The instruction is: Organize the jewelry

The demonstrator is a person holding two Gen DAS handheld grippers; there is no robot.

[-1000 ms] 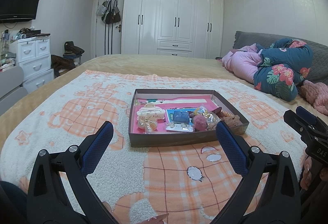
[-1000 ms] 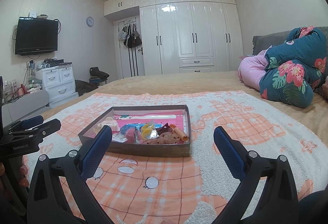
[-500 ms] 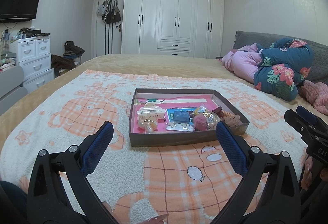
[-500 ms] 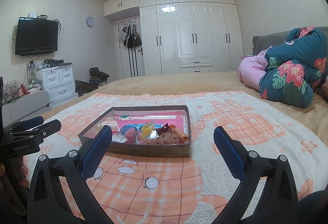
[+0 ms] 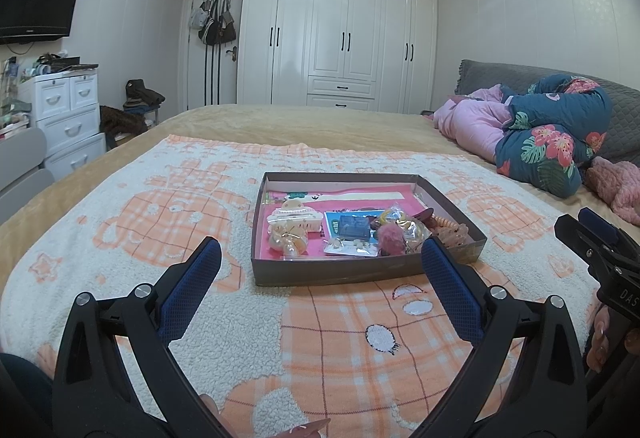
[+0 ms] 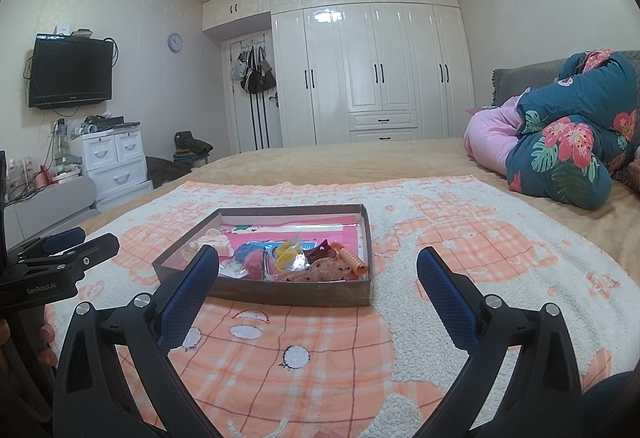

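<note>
A shallow brown box (image 5: 362, 272) with a pink floor lies on an orange and white blanket (image 5: 340, 338). It holds a cream hair claw (image 5: 294, 217), a blue card (image 5: 352, 228), a pink pom-pom (image 5: 390, 240) and other small pieces. My left gripper (image 5: 320, 268) is open and empty, just short of the box's near wall. In the right wrist view the box (image 6: 280, 294) sits ahead and to the left. My right gripper (image 6: 318, 274) is open and empty near its front wall. Each gripper shows at the edge of the other's view.
Rolled floral and pink bedding (image 5: 548, 141) lies at the right on the bed. White drawers (image 5: 64, 113) and a wall TV (image 5: 36, 1) stand at the left. White wardrobes (image 5: 344, 37) fill the far wall.
</note>
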